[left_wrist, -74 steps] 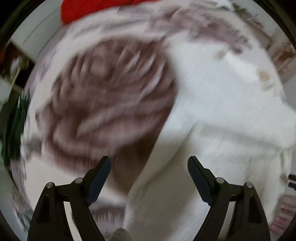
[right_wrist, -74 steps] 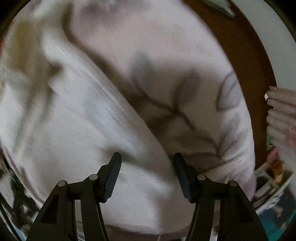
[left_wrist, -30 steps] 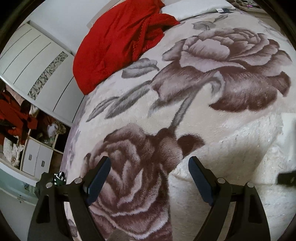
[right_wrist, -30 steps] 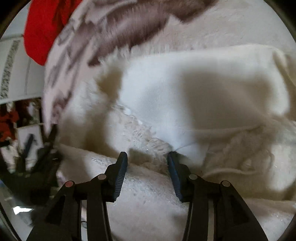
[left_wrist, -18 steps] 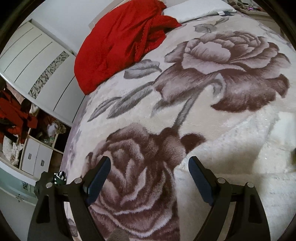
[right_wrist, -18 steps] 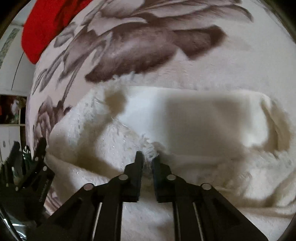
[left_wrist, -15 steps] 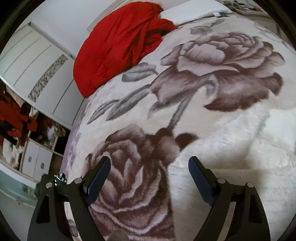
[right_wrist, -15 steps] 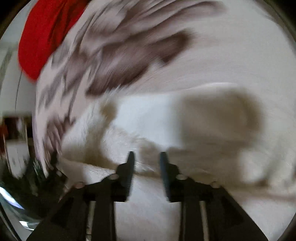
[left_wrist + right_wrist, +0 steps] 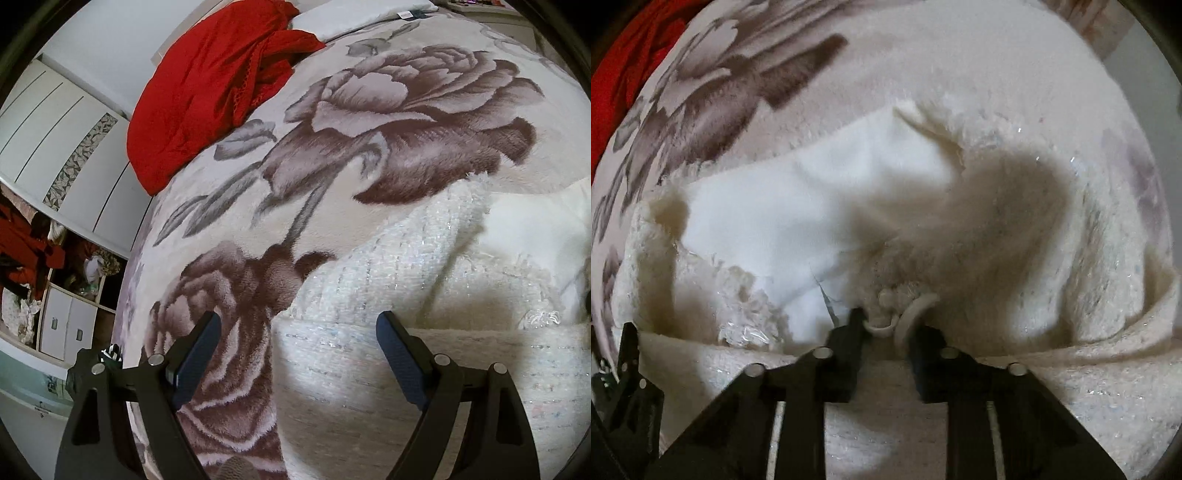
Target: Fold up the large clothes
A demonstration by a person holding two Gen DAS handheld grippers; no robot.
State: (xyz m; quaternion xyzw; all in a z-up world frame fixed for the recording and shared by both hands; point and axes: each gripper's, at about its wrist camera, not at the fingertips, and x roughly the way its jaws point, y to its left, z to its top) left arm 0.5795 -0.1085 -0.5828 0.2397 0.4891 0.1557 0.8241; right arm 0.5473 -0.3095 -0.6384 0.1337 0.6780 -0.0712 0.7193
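A cream fuzzy knit garment (image 9: 424, 288) with glinting threads and a smooth white lining (image 9: 798, 221) lies on a rose-patterned blanket (image 9: 369, 122). My left gripper (image 9: 295, 332) is open and empty, hovering over the garment's left edge. My right gripper (image 9: 884, 325) is shut on a bunched fold of the garment with a pale loop (image 9: 912, 314) between its fingers. The left gripper also shows at the lower left of the right wrist view (image 9: 628, 373).
A red blanket (image 9: 221, 85) lies heaped at the far side of the bed beside a white pillow (image 9: 362, 14). White wardrobe doors (image 9: 62, 133) and open shelves with clutter (image 9: 55, 266) stand to the left of the bed.
My right gripper closed on a fold of the cream garment and pulled it, bunching the fabric. More of the garment now lies under my open left gripper.
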